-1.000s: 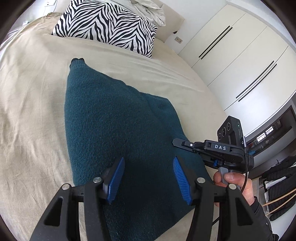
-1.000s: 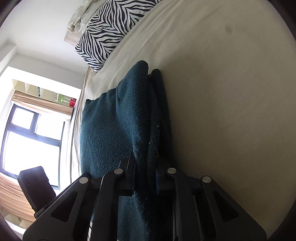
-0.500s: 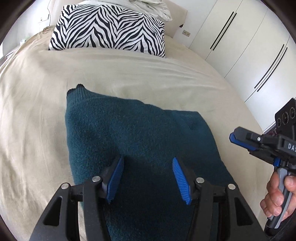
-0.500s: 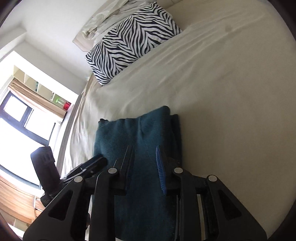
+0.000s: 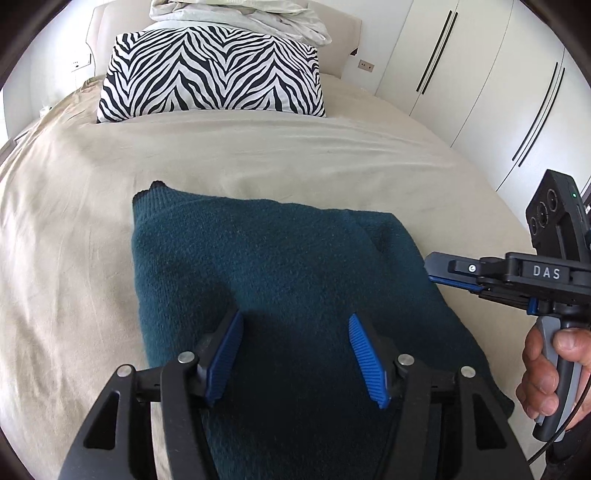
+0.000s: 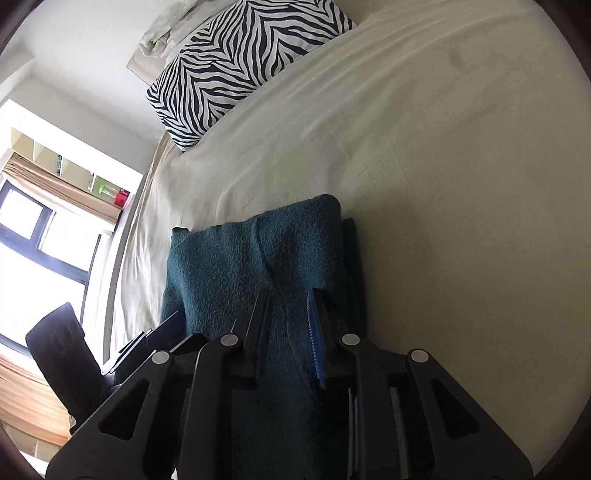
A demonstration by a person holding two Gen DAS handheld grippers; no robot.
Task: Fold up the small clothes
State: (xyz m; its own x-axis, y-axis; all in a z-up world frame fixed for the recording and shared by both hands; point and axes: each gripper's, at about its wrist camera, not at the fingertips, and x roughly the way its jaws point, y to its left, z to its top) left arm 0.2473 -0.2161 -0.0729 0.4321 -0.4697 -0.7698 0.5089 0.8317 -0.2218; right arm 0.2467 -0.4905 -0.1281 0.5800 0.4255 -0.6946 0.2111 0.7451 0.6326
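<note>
A dark teal knit sweater (image 5: pixel 280 266) lies folded on the beige bed sheet (image 5: pixel 258 155). It also shows in the right wrist view (image 6: pixel 258 258). My left gripper (image 5: pixel 295 350) is open and empty, hovering over the sweater's near part. My right gripper (image 6: pixel 288 325) is open, its jaws a narrow gap apart, just above the sweater's right edge. In the left wrist view the right gripper (image 5: pixel 443 273) sits at the sweater's right side, held by a hand (image 5: pixel 546 369).
A zebra-print pillow (image 5: pixel 210 74) leans at the head of the bed, with crumpled pale bedding (image 5: pixel 240 11) behind it. White wardrobe doors (image 5: pixel 498 81) stand on the right. A window (image 6: pixel 37 240) is at the bed's left side.
My right gripper has let go of the sweater's right edge, opened and pulled back. My left gripper has tilted up toward the pillow and stayed open.
</note>
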